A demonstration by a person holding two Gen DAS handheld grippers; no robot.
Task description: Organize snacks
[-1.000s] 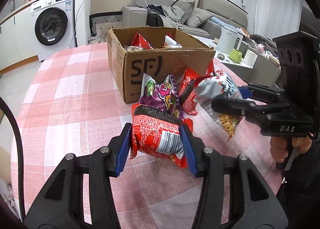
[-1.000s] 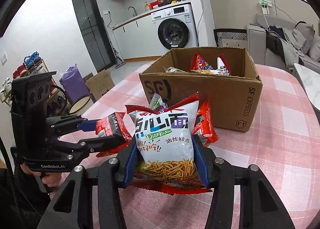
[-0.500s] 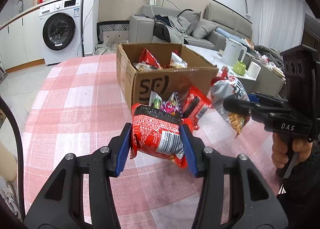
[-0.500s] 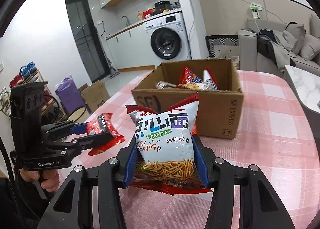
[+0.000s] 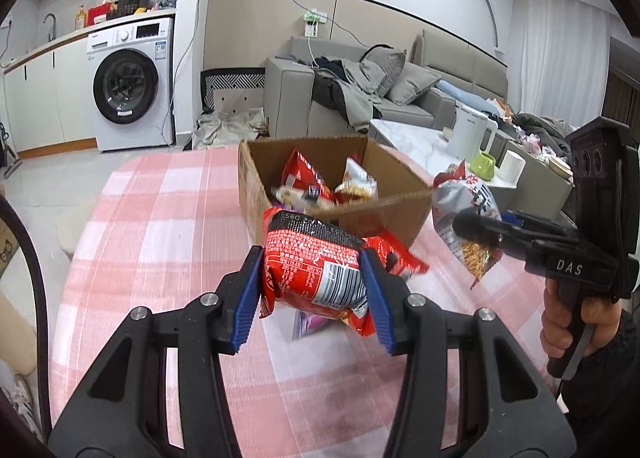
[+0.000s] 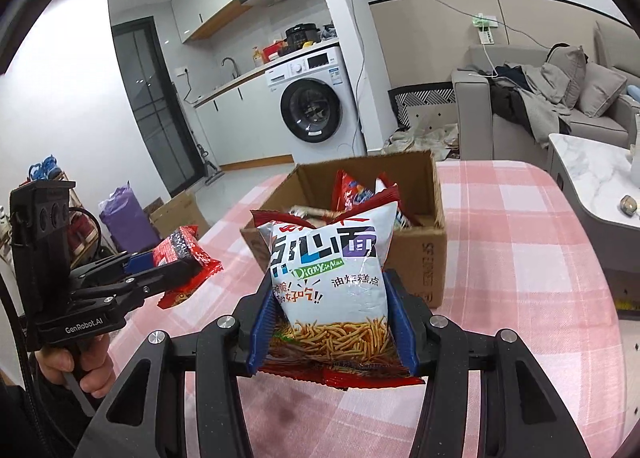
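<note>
**Two snack packs held aloft before the open carton**

Red snack pack [image 5: 314, 272] clamped between the blue pads [image 5: 249, 300] of the left gripper [image 5: 312, 298], lifted clear of the pink checked tablecloth [image 5: 160, 226], barcode side toward the camera. Seen from the right wrist as a red packet sticking out past the black fingers, low on the left.

White noodle-snack bag [image 6: 328, 278] pinched at its lower half by the right gripper [image 6: 332, 332], upright, red crimped top edge just in front of the carton's near wall. Visible from the left wrist at the right side, hanging beside the carton's corner.

Cardboard box [image 5: 400, 218] open on the table just beyond both packs, several packets already inside, among them a red bag [image 5: 302, 174] leaning upright and a silvery one beside it. Another red packet [image 5: 400, 258] and a purple one [image 5: 308, 324], blurred, lying on the cloth under and behind the left pack.

Farther out: washing machine [image 6: 316, 106] against the back wall under a counter, grey sofa [image 5: 360, 98] piled with cushions and clothes, white kettle [image 5: 472, 134] and green cup [image 5: 484, 166] on a marble-topped side table.
</note>
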